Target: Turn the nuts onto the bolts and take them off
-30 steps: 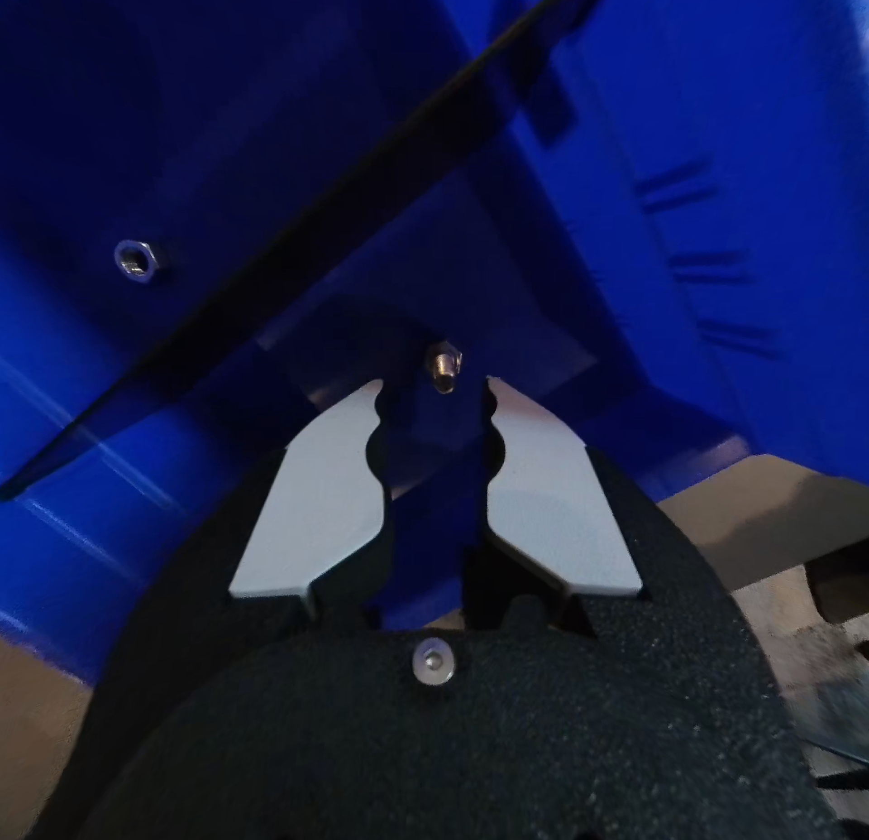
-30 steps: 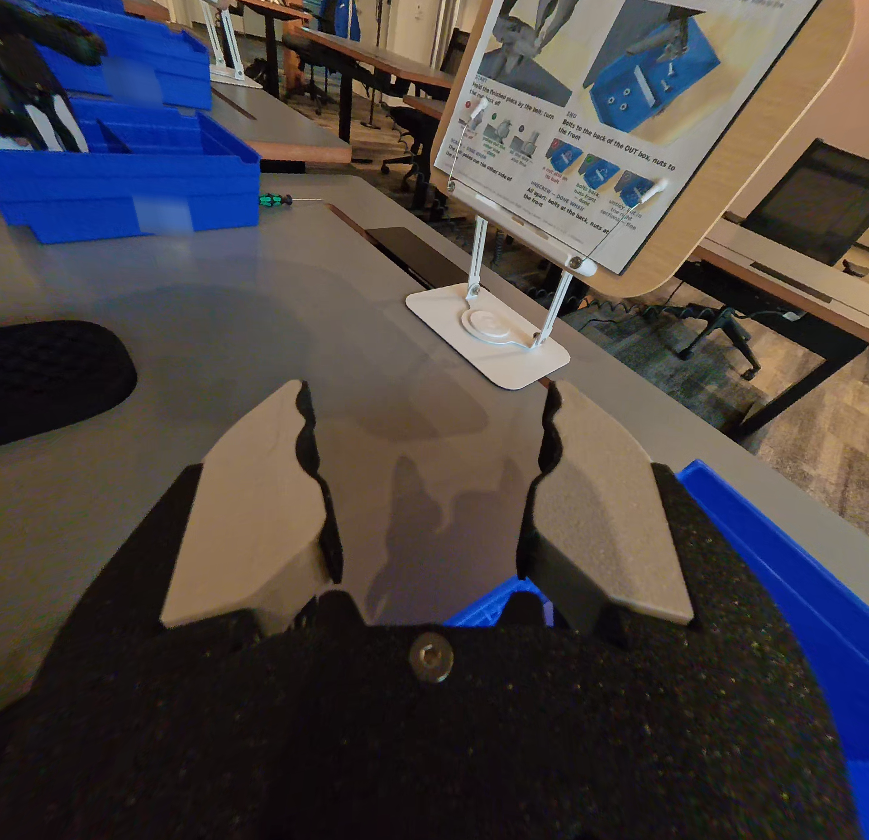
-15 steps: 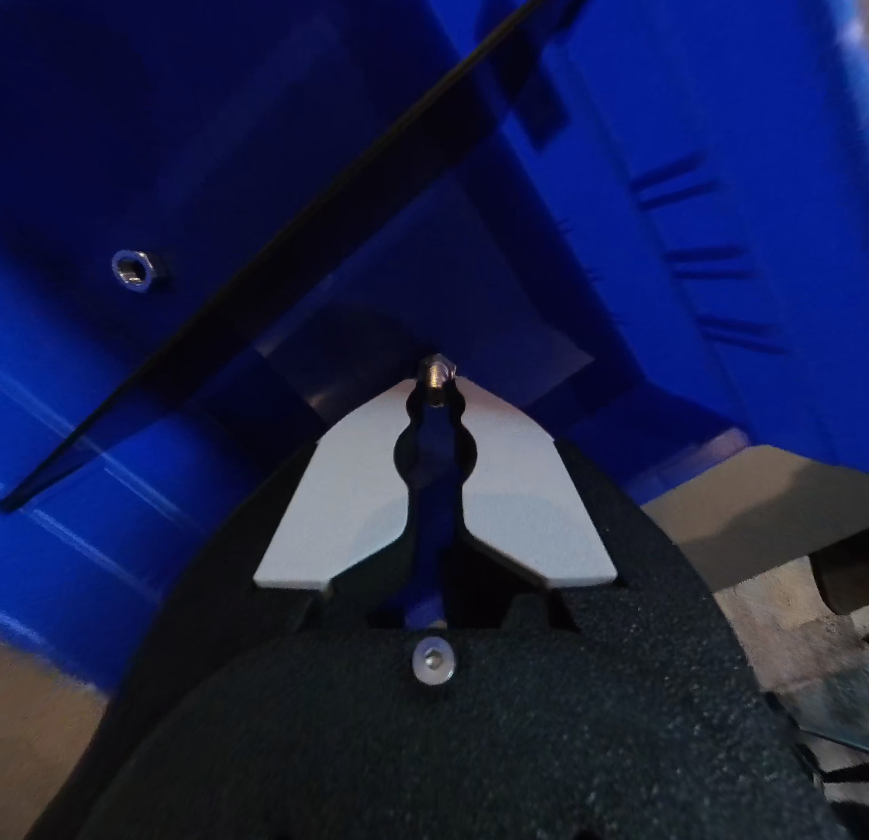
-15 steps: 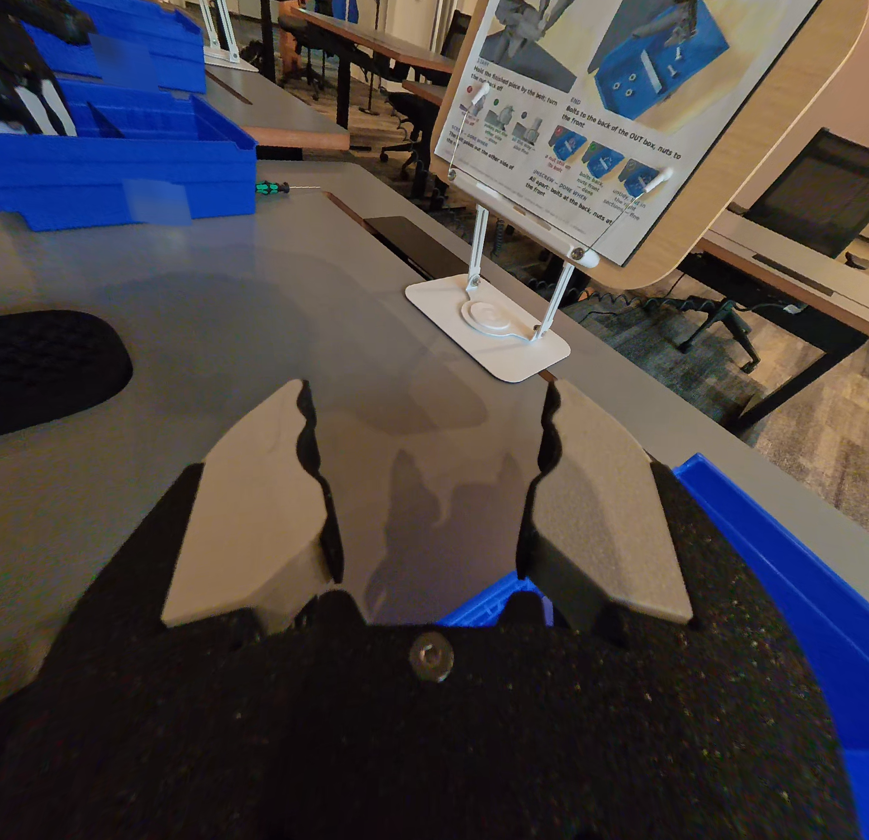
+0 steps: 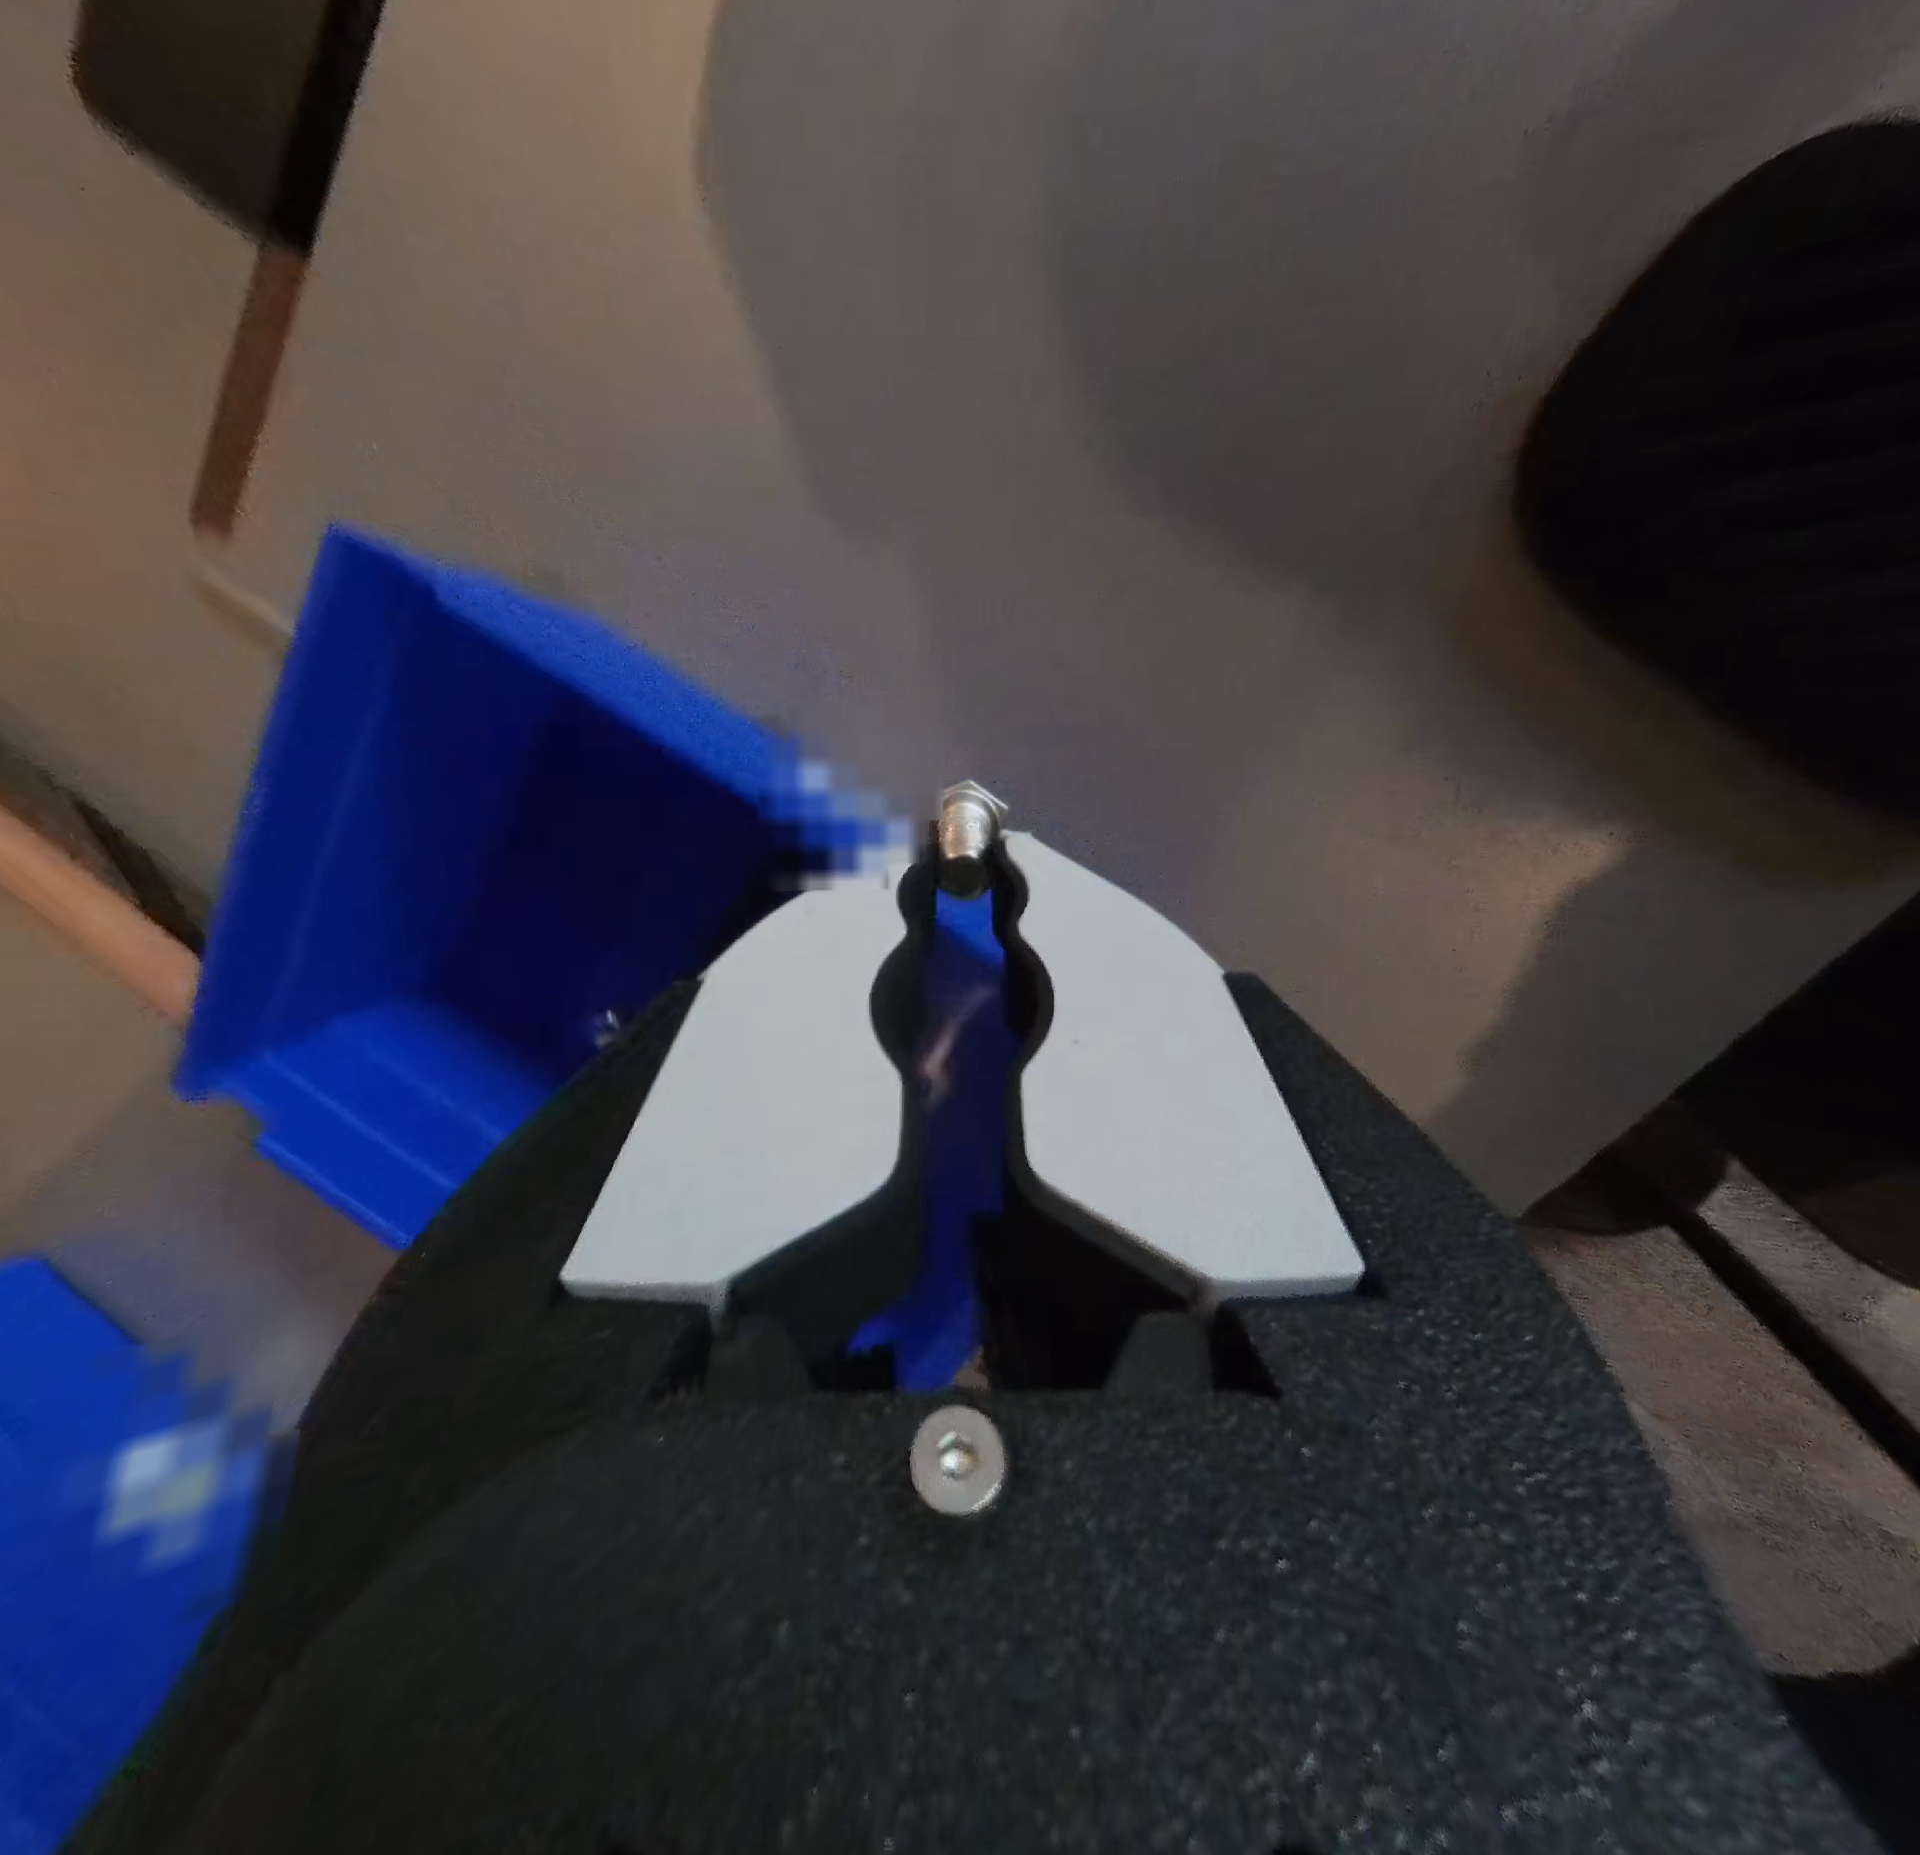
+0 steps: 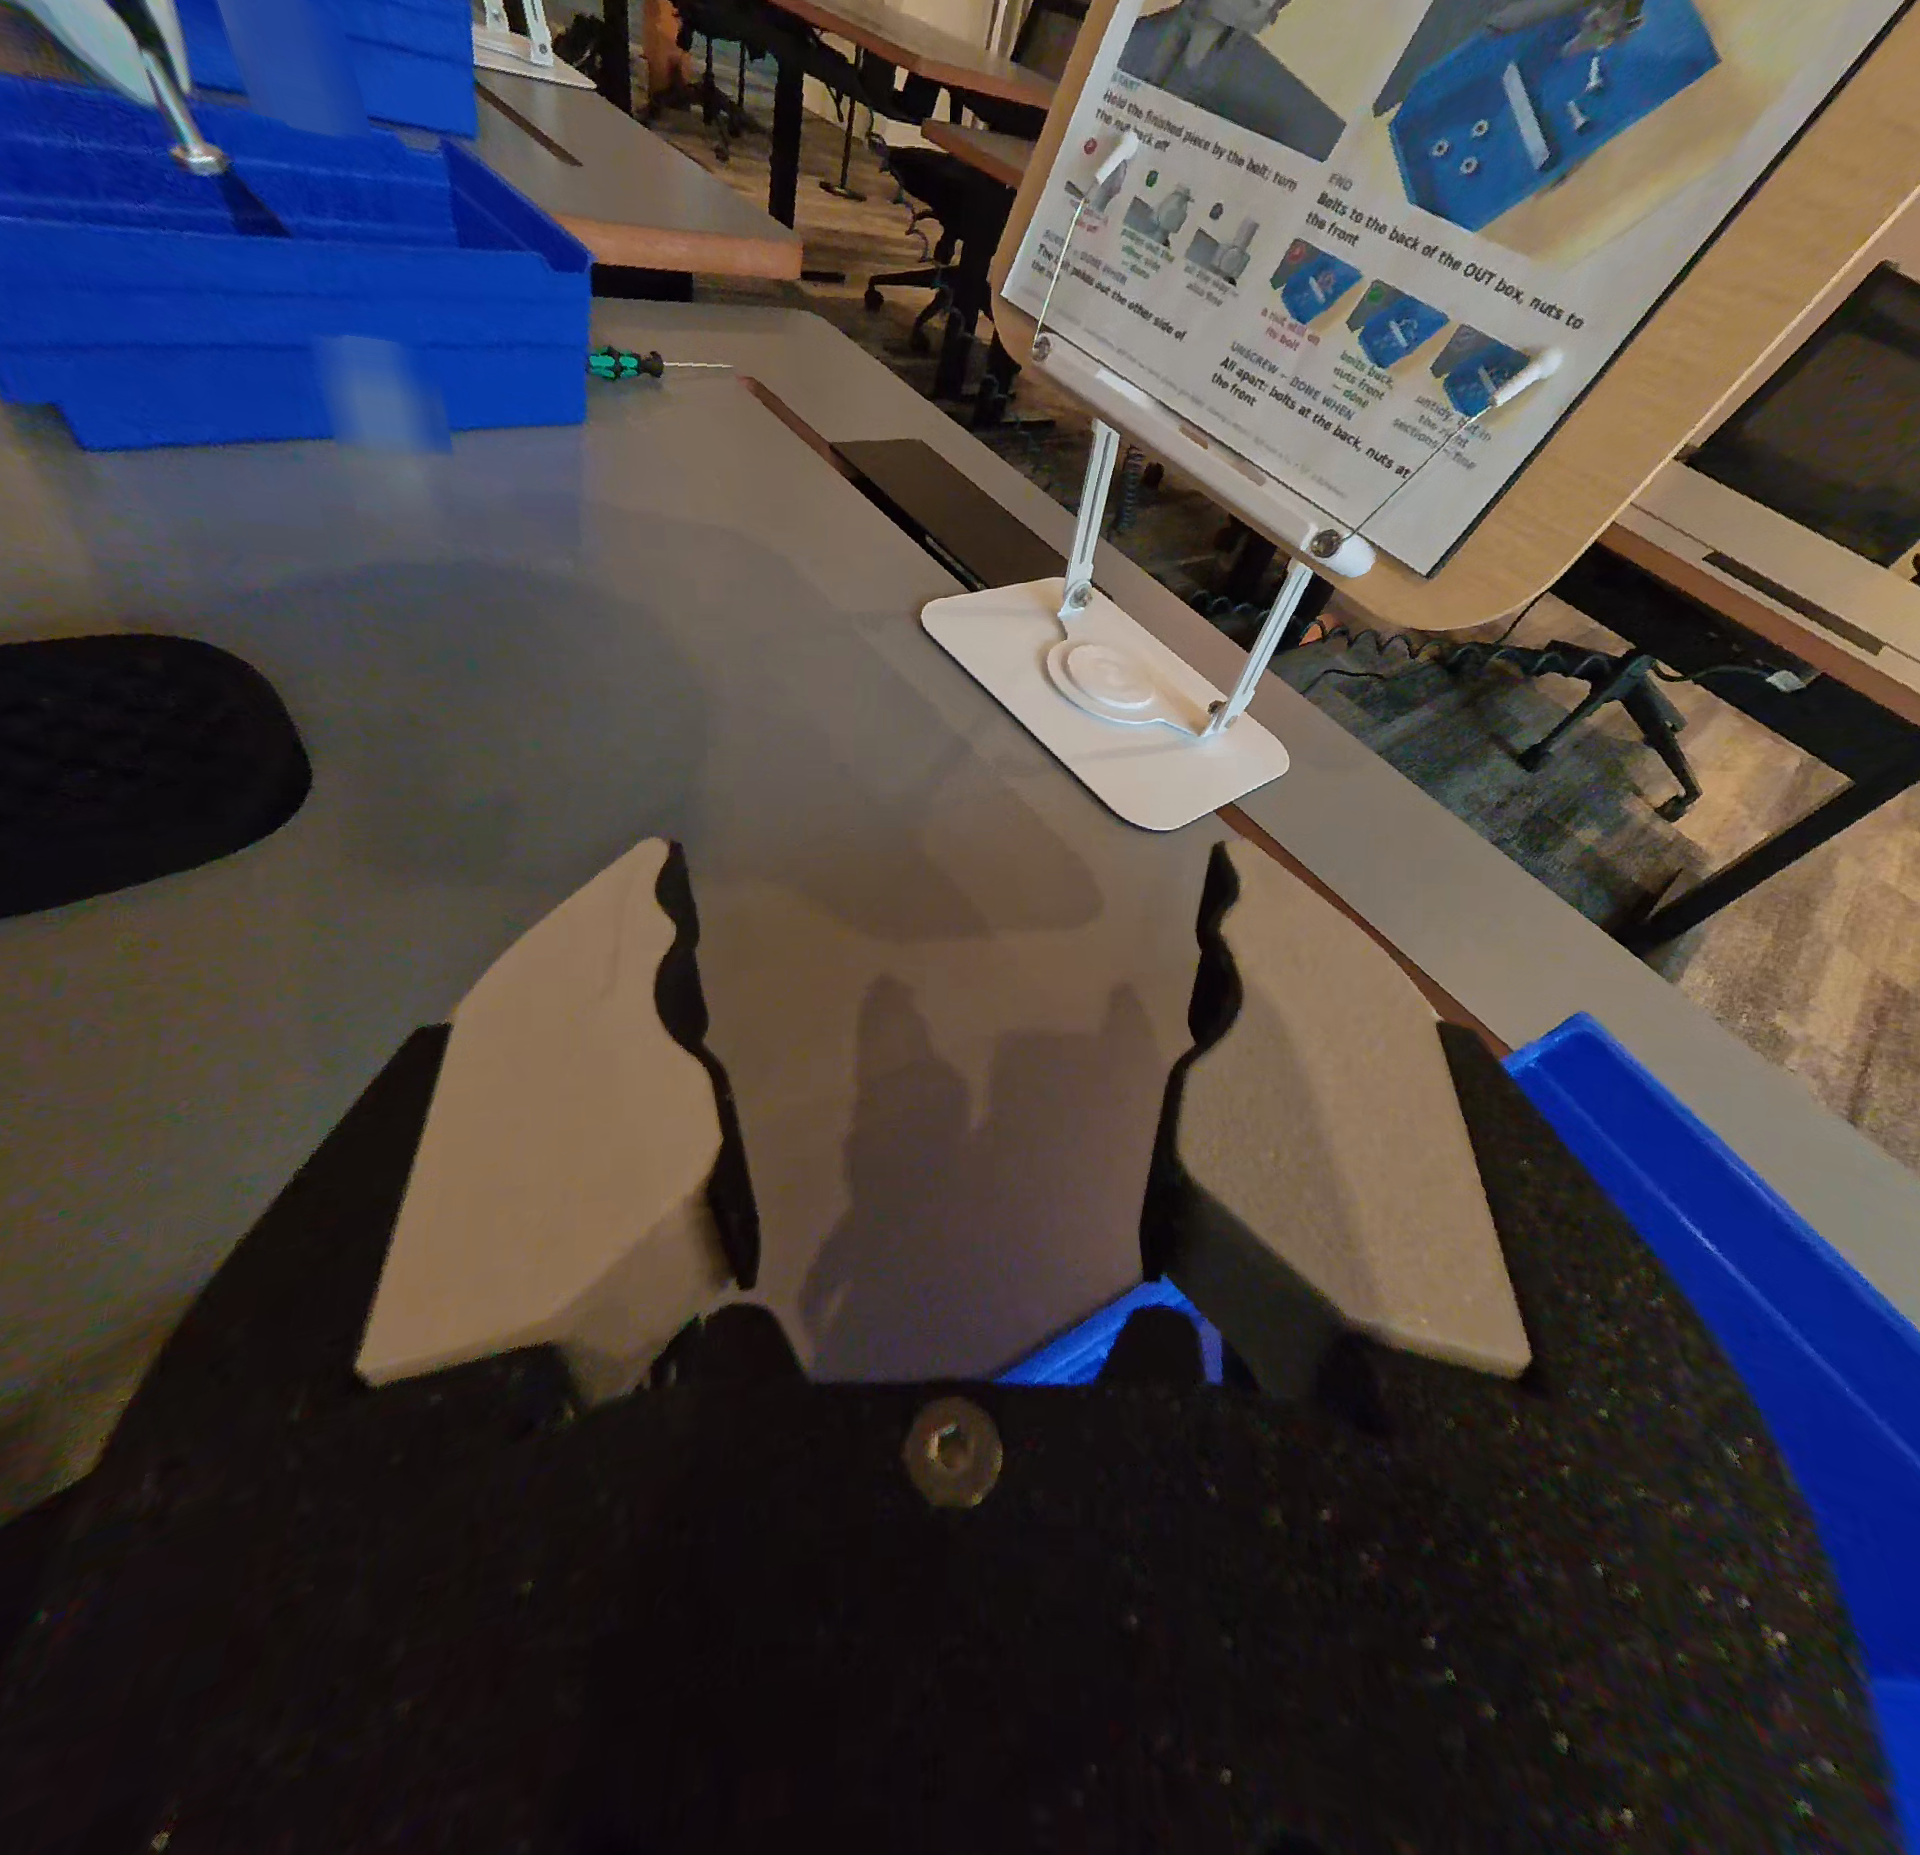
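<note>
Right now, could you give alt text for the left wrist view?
The left gripper is shut on a bolt, held above a grey table. A blue bin lies lower left; a black mat at right.

Ahead of the right tongs (image 6: 945,1067), whose jaws stand wide apart, the grey worktop (image 6: 623,600) lies bare. Obstacles ring that stretch: a white stand base (image 6: 1107,699) ahead to the right, a black mat (image 6: 125,766) on the left, blue bins (image 6: 291,278) far left, a blue bin rim (image 6: 1704,1223) close right.
</note>
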Available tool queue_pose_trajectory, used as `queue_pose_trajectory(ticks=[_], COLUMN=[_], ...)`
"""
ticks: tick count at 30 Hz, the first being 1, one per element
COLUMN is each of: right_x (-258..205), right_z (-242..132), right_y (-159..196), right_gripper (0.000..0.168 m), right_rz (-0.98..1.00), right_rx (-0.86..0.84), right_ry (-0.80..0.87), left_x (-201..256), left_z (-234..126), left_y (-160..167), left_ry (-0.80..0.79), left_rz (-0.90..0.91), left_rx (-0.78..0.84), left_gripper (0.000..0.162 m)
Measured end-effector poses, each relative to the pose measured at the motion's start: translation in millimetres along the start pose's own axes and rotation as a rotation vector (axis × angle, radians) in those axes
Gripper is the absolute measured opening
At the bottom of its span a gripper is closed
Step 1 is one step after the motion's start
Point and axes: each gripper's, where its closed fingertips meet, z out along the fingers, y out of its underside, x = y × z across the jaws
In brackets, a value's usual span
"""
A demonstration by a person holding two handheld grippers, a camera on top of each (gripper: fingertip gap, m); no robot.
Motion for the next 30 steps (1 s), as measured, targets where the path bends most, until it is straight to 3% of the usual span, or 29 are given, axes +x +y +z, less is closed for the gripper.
queue_pose_trajectory(ticks=[6,14,21,30], right_x=[-1,-8,-11,-11], right_z=[-1,2,3,4], right_y=[-1,-2,-1,4], right_gripper=[0.091,0.090,0.090,0.090], right_rz=[-0.004,-0.018,-0.019,-0.019], right_rx=[0.002,-0.007,-0.012,-0.028], right_ry=[-0.001,-0.024,-0.032,-0.031], left_x=[50,114,160,198], left_z=[7,40,83,129], left_y=[-77,-146,-179,-194], left_ry=[0.041,0.172,0.278,0.311], left_rz=[0.227,0.424,0.487,0.527], left_rx=[0.031,0.037,0.034,0.015], left_gripper=[0.010,0.010,0.010,0.010])
